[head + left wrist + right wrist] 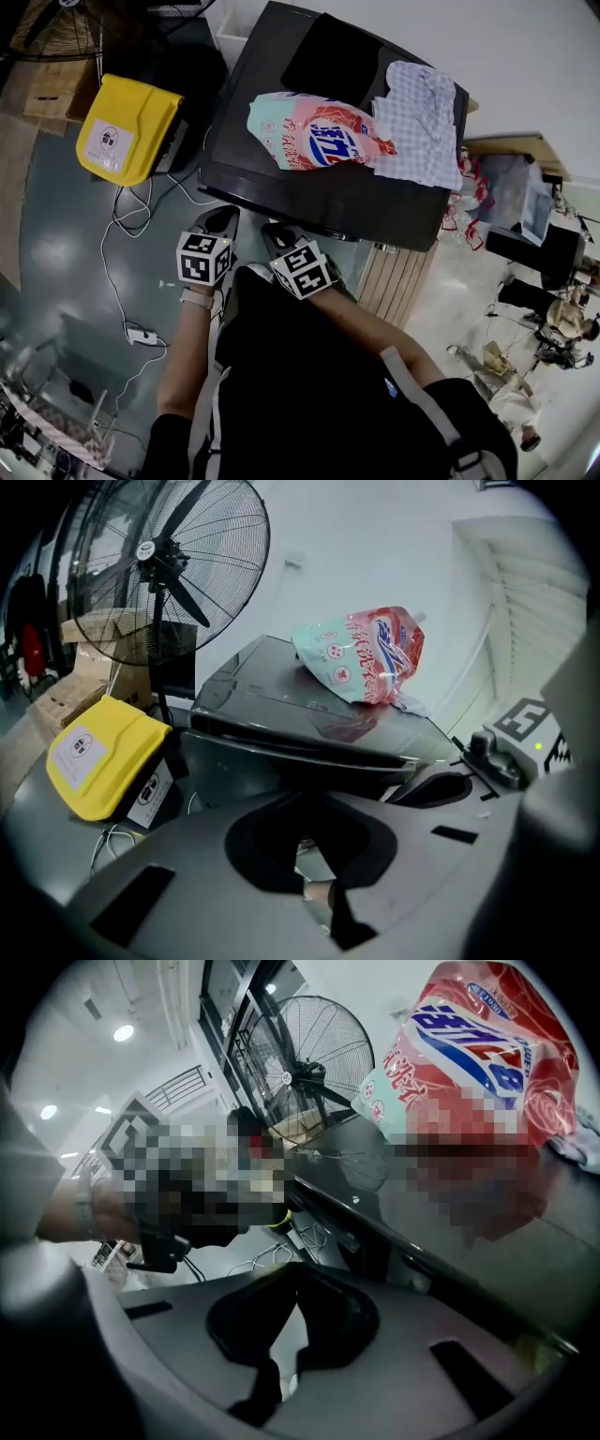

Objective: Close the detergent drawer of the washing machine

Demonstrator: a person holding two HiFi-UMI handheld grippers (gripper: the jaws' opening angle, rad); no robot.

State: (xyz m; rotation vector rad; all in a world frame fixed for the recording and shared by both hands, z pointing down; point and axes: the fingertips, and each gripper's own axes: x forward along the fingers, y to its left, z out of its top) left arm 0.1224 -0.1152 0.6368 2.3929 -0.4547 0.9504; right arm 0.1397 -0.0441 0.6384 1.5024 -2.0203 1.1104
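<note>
From the head view I look down on the dark washing machine [309,178], with a pink and teal detergent bag [314,131] and a checked cloth [417,122] lying on its top. Both grippers hang just in front of its near edge. My left gripper [221,221] is shut on nothing, and my right gripper [278,236], beside it, is shut too. In the left gripper view the washing machine's front top edge [309,738] lies just beyond the closed left gripper [314,878]. I cannot make out the detergent drawer in any view.
A yellow case [127,127] stands on the floor left of the machine, with white cables [127,281] trailing from it. A large pedestal fan [169,564] stands behind. Wooden slats [398,281] lean at the machine's right. Another person crouches far right.
</note>
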